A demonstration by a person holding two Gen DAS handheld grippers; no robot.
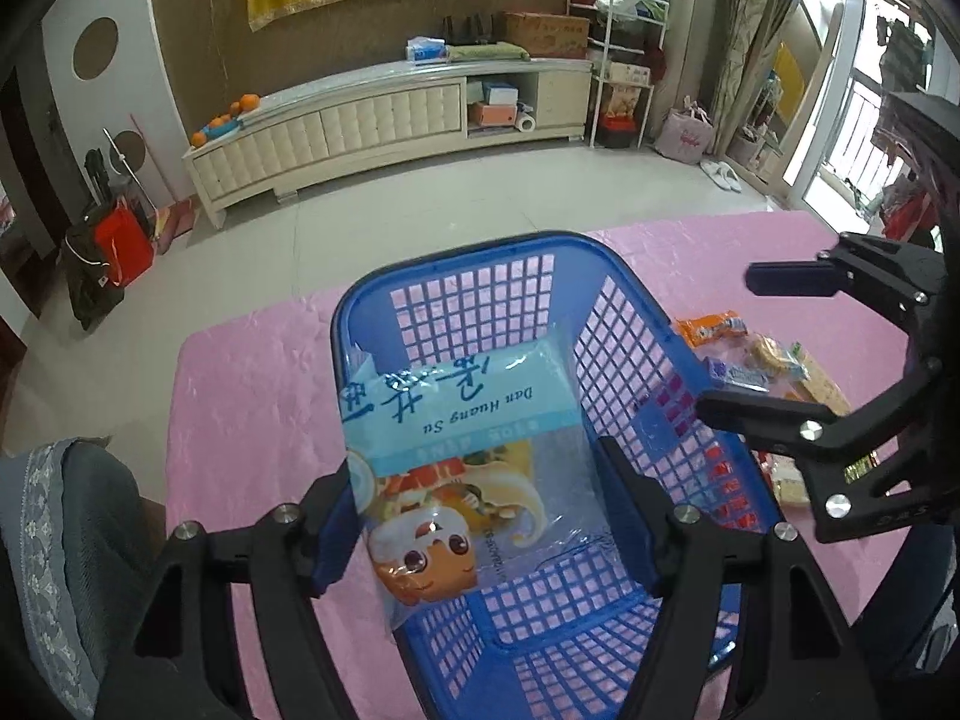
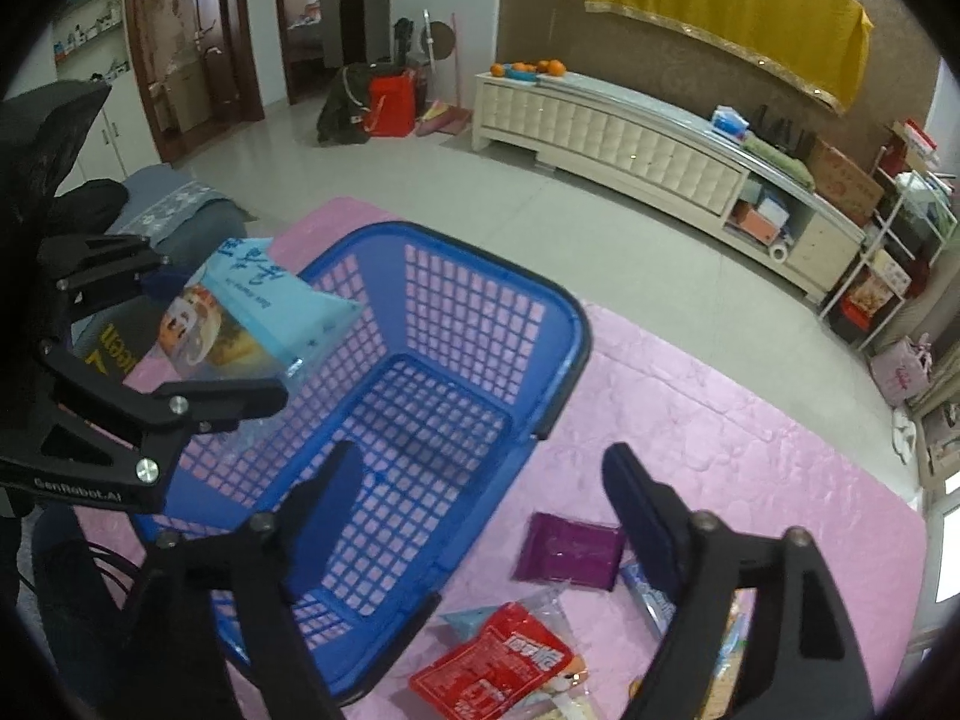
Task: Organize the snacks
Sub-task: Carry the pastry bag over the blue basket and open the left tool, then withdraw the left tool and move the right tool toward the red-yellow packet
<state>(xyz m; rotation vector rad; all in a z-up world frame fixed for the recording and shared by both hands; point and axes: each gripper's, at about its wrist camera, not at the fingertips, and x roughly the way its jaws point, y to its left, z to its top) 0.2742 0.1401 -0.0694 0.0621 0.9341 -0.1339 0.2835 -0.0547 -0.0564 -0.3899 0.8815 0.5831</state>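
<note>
Between left gripper [image 1: 489, 531] fingers [image 1: 333, 531], snack bag [image 1: 462, 450] over basket [image 1: 630, 360]

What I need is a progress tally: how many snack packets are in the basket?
0. The basket visible floor is bare; one blue packet hangs over it in the left gripper. Other packets lie on the table beside it.

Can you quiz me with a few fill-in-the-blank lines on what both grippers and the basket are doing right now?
1. The left gripper holds a light blue snack bag above the ____ basket.
2. The right gripper has its fingers ____ and holds nothing.
3. The basket's floor is ____ of snacks.
4. The red packet lies on the ____ tablecloth.

Missing words: blue; open; empty; pink
</note>
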